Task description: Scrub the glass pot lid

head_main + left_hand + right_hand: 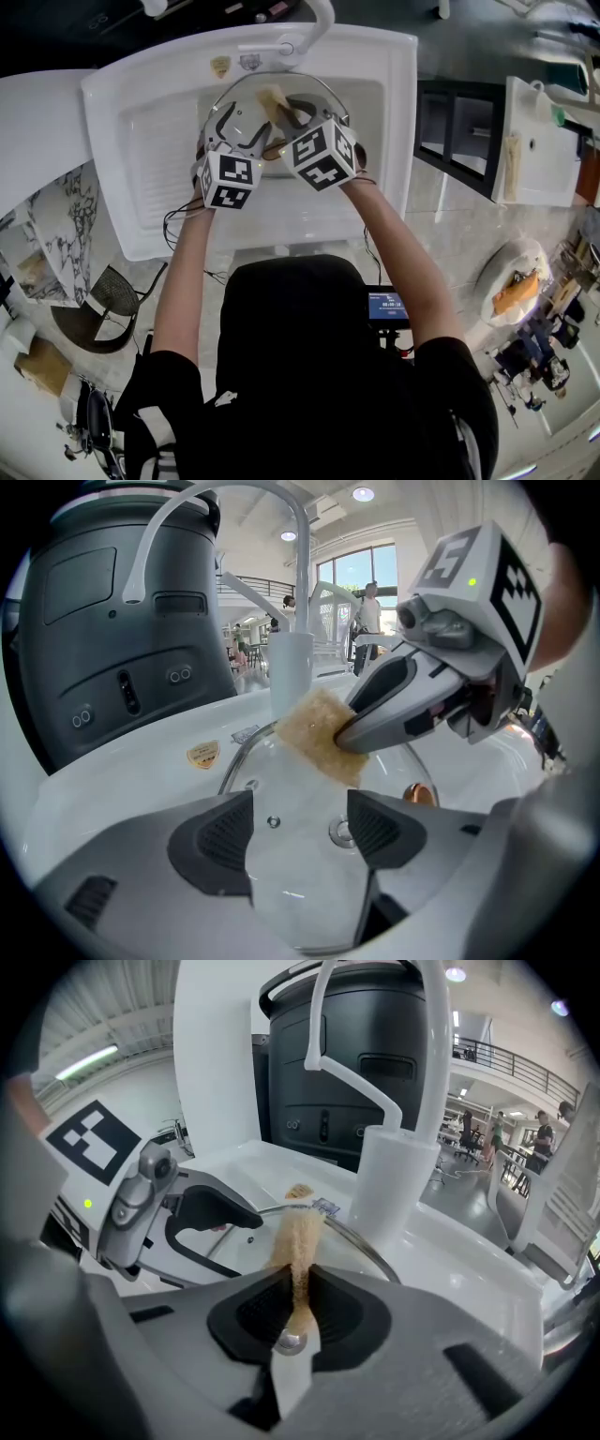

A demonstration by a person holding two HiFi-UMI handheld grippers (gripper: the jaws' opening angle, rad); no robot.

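The glass pot lid (246, 117) is held tilted over the white sink (141, 169). My left gripper (234, 131) is shut on it; in the left gripper view the lid (291, 855) runs between the jaws of that gripper (295, 832). My right gripper (292, 117) is shut on a tan sponge (275, 101). The sponge (314, 733) presses against the upper part of the lid, just under its rim. In the right gripper view the sponge (298, 1237) sticks out from the right gripper (298, 1307) onto the lid (248, 1241), with the left gripper (220, 1218) beside it.
A white faucet (319, 23) arches over the sink directly behind the lid, its column (398, 1185) close to the lid's rim. A copper drain (417, 794) shows through the glass. A dark appliance (122, 639) stands behind the sink. A marble counter (56, 225) lies left.
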